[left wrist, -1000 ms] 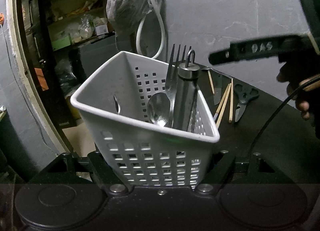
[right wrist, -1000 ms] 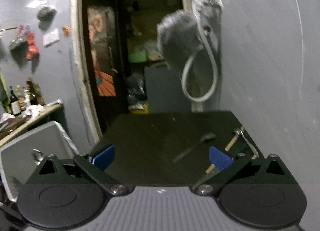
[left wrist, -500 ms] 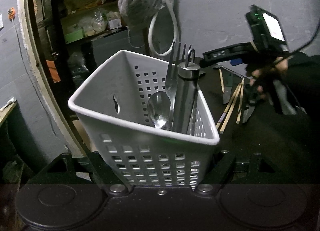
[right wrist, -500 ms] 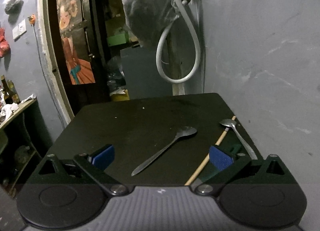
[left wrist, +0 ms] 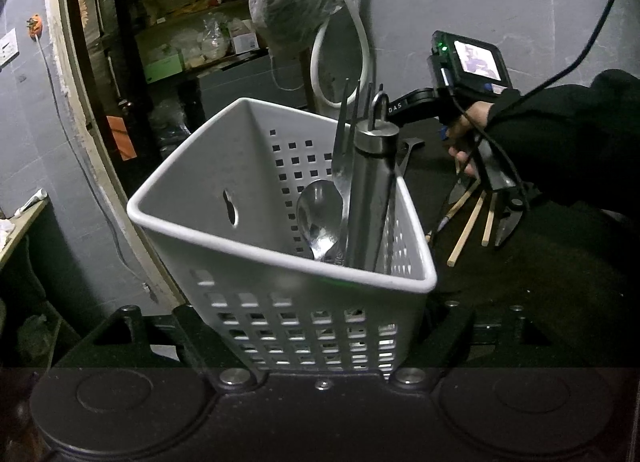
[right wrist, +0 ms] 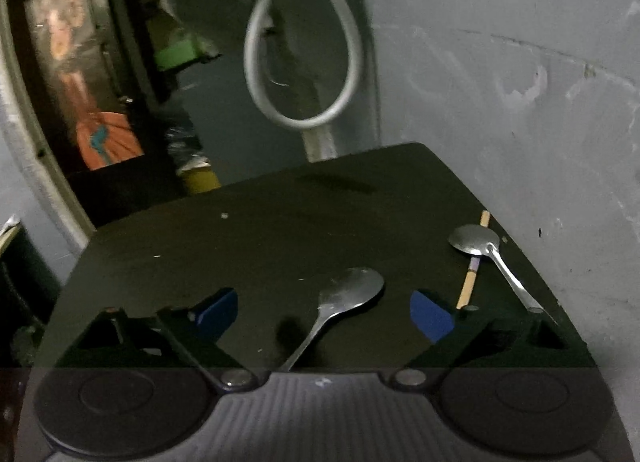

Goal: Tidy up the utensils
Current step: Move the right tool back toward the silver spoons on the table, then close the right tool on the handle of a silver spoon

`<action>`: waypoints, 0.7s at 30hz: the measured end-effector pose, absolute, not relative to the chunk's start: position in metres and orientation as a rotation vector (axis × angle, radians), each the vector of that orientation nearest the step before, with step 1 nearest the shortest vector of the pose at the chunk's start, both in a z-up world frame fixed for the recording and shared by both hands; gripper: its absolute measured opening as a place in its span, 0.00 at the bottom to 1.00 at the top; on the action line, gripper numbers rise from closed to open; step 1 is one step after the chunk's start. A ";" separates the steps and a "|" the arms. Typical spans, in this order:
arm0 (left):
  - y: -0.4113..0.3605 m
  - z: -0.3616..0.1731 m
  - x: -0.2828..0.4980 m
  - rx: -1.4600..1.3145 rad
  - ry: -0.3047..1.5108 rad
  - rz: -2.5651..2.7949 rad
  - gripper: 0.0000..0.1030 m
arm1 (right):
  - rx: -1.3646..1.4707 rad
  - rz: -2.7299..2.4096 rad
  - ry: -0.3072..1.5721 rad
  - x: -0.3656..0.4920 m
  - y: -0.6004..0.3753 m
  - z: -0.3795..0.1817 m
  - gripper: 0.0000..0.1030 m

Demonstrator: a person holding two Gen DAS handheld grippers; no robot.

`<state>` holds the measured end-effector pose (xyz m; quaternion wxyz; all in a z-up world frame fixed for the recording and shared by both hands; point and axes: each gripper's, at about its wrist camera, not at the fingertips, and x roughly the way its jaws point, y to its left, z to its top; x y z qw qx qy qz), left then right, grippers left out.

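A white perforated plastic utensil basket (left wrist: 280, 246), three-sided with a rolled rim, sits clamped at its base in the left tool (left wrist: 324, 366), whose jaws are easing apart though the pads press its walls; it is apparently held up and tilted to receive cutlery. Inside lean a shiny steel spoon (left wrist: 320, 218), a steel fork (left wrist: 346, 134) and a brushed-metal cylinder with a ring top (left wrist: 372, 190). The right tool (right wrist: 324, 312), jaws wide and closing, grips nothing: between its blue pads (right wrist: 218, 310) lies a polished steel spoon on the matte black tabletop (right wrist: 260, 238), probably the next pick. A second steel spoon (right wrist: 476, 240) rests across a pale wooden chopstick (right wrist: 472, 278) near the wall. More wooden chopsticks (left wrist: 466, 230) and dark-handled scissors (left wrist: 508, 218) wait beyond the basket.
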<state>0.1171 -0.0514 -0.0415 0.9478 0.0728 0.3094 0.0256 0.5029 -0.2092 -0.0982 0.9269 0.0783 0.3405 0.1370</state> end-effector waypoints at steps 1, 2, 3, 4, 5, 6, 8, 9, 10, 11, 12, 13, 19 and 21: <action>-0.052 -0.041 0.117 0.148 0.630 0.053 0.80 | 0.164 0.269 0.708 0.506 -0.208 -0.100 0.88; -0.052 -0.041 0.117 0.148 0.630 0.054 0.80 | 0.164 0.260 0.715 0.508 -0.207 -0.103 0.86; -0.052 -0.041 0.118 0.148 0.631 0.055 0.80 | 0.164 0.253 0.723 0.509 -0.207 -0.106 0.83; -0.051 -0.041 0.118 0.148 0.631 0.055 0.80 | 0.167 0.250 0.730 0.509 -0.207 -0.108 0.82; -0.051 -0.041 0.118 0.148 0.631 0.055 0.80 | 0.171 0.251 0.735 0.510 -0.208 -0.110 0.82; -0.052 -0.041 0.118 0.149 0.631 0.054 0.80 | 0.168 0.248 0.725 0.508 -0.207 -0.112 0.81; -0.051 -0.041 0.118 0.148 0.631 0.055 0.80 | 0.163 0.255 0.718 0.506 -0.206 -0.113 0.78; -0.052 -0.041 0.118 0.148 0.631 0.054 0.80 | 0.161 0.259 0.714 0.505 -0.205 -0.113 0.75; -0.051 -0.041 0.118 0.149 0.631 0.054 0.80 | 0.156 0.263 0.711 0.504 -0.205 -0.113 0.69; -0.051 -0.041 0.118 0.149 0.631 0.054 0.80 | 0.146 0.261 0.707 0.503 -0.203 -0.113 0.65; -0.052 -0.041 0.118 0.149 0.631 0.054 0.80 | 0.138 0.262 0.705 0.502 -0.202 -0.113 0.57; -0.052 -0.041 0.118 0.148 0.631 0.054 0.80 | 0.132 0.266 0.703 0.501 -0.202 -0.113 0.51; -0.051 -0.042 0.118 0.151 0.630 0.050 0.80 | 0.114 0.288 0.704 0.493 -0.203 -0.111 0.19; -0.051 -0.042 0.118 0.153 0.629 0.046 0.80 | 0.108 0.300 0.706 0.489 -0.204 -0.111 0.12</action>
